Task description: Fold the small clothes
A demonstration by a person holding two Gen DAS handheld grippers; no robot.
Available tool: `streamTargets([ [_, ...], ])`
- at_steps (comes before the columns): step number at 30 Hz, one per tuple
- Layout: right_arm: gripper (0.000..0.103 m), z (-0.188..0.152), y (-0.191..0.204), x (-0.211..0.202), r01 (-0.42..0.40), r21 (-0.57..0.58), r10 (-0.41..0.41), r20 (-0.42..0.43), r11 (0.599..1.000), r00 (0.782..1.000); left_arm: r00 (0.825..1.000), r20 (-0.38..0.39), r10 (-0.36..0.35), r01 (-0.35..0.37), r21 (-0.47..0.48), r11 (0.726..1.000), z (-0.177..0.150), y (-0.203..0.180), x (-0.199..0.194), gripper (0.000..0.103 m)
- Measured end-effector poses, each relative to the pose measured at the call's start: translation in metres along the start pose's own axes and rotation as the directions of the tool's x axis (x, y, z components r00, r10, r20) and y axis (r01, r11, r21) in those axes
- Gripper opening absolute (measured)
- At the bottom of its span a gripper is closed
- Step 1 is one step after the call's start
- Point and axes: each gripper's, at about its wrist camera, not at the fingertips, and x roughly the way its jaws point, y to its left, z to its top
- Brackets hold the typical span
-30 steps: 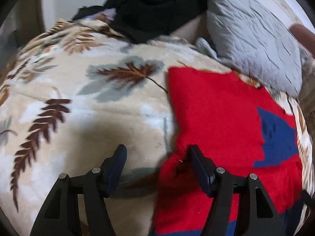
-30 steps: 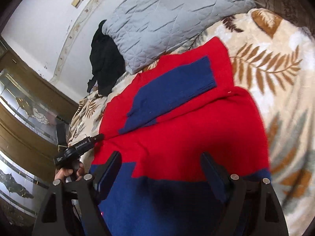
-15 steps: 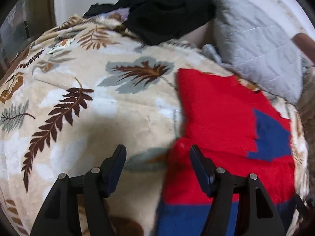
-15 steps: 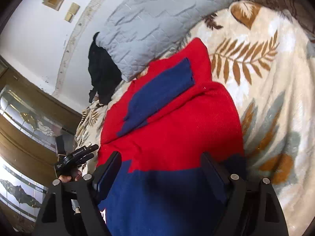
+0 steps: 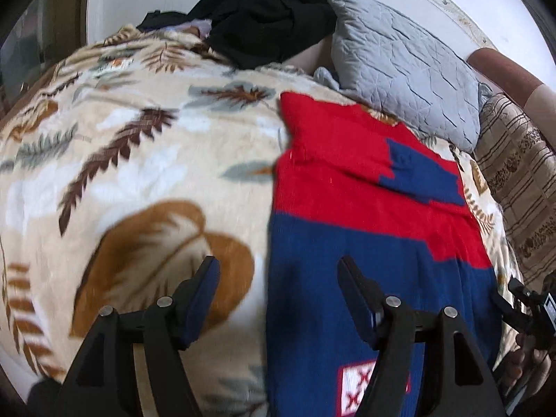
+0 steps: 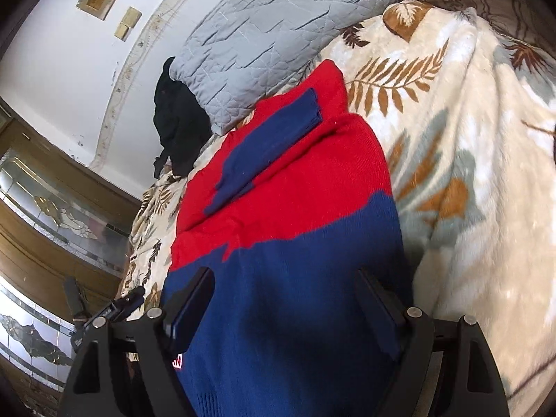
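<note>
A red and navy knitted sweater (image 5: 351, 215) lies flat on a leaf-patterned blanket (image 5: 139, 160), sleeves folded in across the red part, with a small white patch near its navy end. My left gripper (image 5: 278, 278) is open and empty, hovering above the sweater's left edge at the navy part. My right gripper (image 6: 285, 288) is open and empty, hovering over the navy part of the sweater (image 6: 288, 229). The left gripper also shows in the right wrist view (image 6: 114, 309), and the right gripper shows at the edge of the left wrist view (image 5: 521, 309).
A grey quilted pillow (image 5: 406, 66) lies behind the sweater, with a heap of black clothes (image 5: 267, 10) beside it. A brown striped cover (image 5: 521, 180) lies to the right. A wall (image 6: 80, 55) and a wooden glass-panelled cabinet (image 6: 45, 215) stand beyond the bed.
Both grippers have drawn back along the sweater from the red part to the navy part. The sweater has not moved. Both stay open.
</note>
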Motion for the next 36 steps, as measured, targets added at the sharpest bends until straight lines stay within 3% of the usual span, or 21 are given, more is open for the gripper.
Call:
streamTargets([
  [10, 0.085, -0.021, 0.001, -0.005, 0.005, 0.006, -0.005, -0.004, 1.0, 1.0, 0.999, -0.033, -0.018, 0.018, 0.005, 1.0, -0.028, 0.003, -0.005, 0.071],
  [36, 0.085, -0.036, 0.001, -0.019, 0.005, 0.01, -0.005, -0.004, 1.0, 1.0, 0.999, -0.017, -0.045, 0.045, 0.016, 0.999, -0.04, -0.008, -0.024, 0.071],
])
